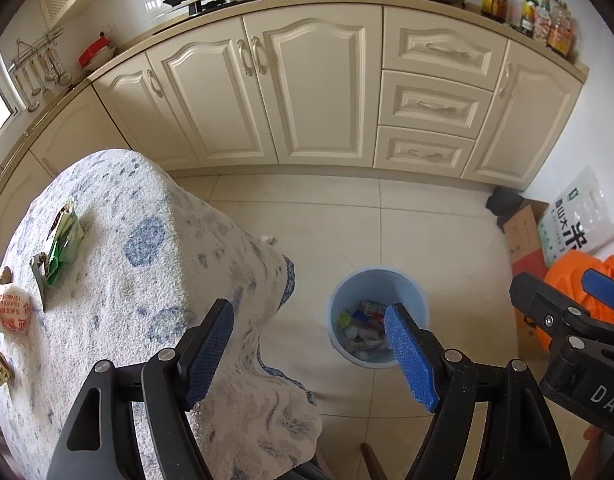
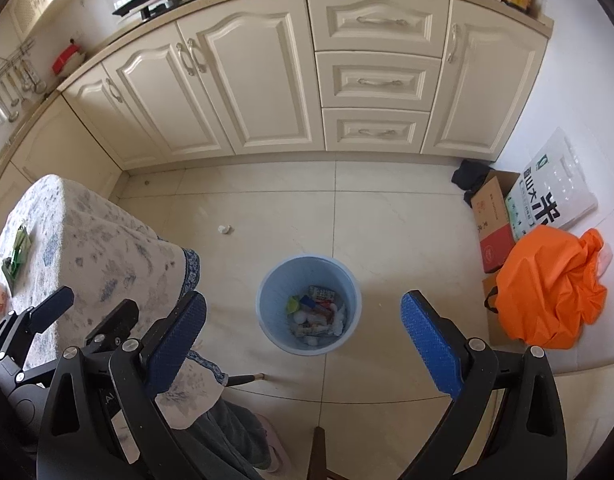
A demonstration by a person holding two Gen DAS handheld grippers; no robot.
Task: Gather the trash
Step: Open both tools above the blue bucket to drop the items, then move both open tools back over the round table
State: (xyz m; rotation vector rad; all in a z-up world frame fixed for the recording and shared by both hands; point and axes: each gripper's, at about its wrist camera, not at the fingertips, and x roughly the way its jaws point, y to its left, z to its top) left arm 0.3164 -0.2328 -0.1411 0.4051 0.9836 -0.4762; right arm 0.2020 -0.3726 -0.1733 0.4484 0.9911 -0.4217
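A light blue trash bin (image 1: 377,280) (image 2: 309,266) stands on the tiled floor with several wrappers and tissues inside. My left gripper (image 1: 307,354) is open and empty, held above the table corner and the bin. My right gripper (image 2: 305,334) is open and empty above the bin. On the cloth-covered table (image 1: 147,208) lie a green wrapper (image 1: 61,246), a white-and-red packet (image 1: 13,312) and a small yellowish wrapper (image 1: 0,366). A crumpled white tissue (image 2: 225,229) lies on the floor.
Cream kitchen cabinets (image 2: 267,80) run along the far wall. A cardboard box (image 2: 493,220), a rice bag (image 2: 547,196) and an orange bag (image 2: 547,288) sit at the right wall. The person's legs and slipper (image 2: 267,448) show below the table edge.
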